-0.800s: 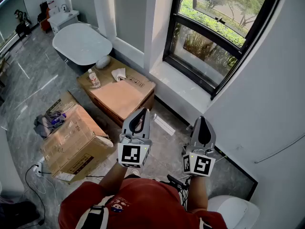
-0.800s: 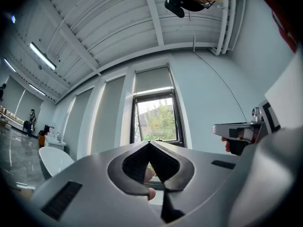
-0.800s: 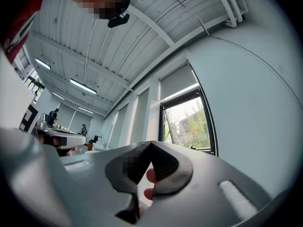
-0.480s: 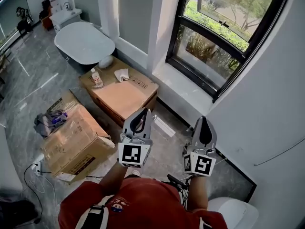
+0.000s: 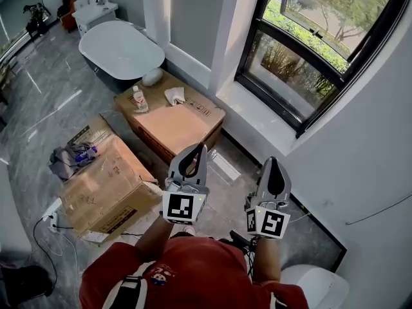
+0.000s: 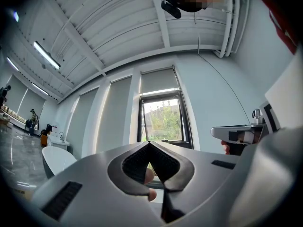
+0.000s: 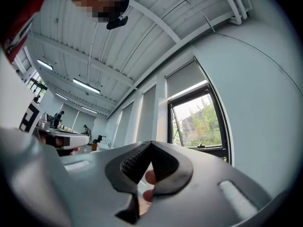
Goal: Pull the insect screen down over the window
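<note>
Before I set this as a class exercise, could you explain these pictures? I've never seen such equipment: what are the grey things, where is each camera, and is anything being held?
A person in a red top holds a grasping tool in each hand: the left tool and the right tool. The marker cubes are part of them. The top-down picture comes from a camera on the person's head. The other two come from cameras riding on each tool, looking along its jaws. Both tools are shut and hold nothing. Ahead is the window. On the floor stand a cardboard box and a flat carton carrying a bottle and a cloth.
</note>
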`<state>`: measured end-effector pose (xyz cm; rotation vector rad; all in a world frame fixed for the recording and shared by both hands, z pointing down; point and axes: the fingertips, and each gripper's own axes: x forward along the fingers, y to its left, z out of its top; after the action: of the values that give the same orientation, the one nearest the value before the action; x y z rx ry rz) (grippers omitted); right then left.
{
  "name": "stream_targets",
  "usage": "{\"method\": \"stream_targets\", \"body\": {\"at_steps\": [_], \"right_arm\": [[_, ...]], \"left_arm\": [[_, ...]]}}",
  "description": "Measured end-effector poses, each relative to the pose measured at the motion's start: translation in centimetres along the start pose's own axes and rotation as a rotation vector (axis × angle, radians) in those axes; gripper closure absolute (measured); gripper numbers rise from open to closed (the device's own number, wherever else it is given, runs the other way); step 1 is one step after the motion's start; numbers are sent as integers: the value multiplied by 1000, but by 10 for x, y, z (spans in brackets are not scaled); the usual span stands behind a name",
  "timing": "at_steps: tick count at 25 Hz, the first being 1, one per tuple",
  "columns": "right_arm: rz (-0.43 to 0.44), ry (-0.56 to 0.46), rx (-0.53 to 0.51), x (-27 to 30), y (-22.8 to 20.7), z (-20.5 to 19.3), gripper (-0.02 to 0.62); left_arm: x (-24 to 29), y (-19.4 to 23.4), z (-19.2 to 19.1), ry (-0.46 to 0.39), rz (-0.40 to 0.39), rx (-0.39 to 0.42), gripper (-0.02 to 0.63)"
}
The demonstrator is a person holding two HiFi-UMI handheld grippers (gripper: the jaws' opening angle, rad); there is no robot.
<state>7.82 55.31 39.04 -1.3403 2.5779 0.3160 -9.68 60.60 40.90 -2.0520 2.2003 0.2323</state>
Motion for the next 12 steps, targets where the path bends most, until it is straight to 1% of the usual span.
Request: {"method": "stream_targets", "body": {"at_steps": [3, 7, 10, 12], "right_arm": [[2, -1, -9, 5, 17, -2, 588], [2, 5, -21, 8, 30, -5, 588], [2, 14, -39, 11, 34, -9, 588], [6, 15, -37, 15, 34, -12, 588]], "left_arm": [[-2, 15, -4, -3, -2, -19, 601], [-3, 29, -8, 3, 4, -79, 601], [-2, 32, -20, 46, -20, -34, 601], [2, 31, -24, 62, -32, -22, 601]]}}
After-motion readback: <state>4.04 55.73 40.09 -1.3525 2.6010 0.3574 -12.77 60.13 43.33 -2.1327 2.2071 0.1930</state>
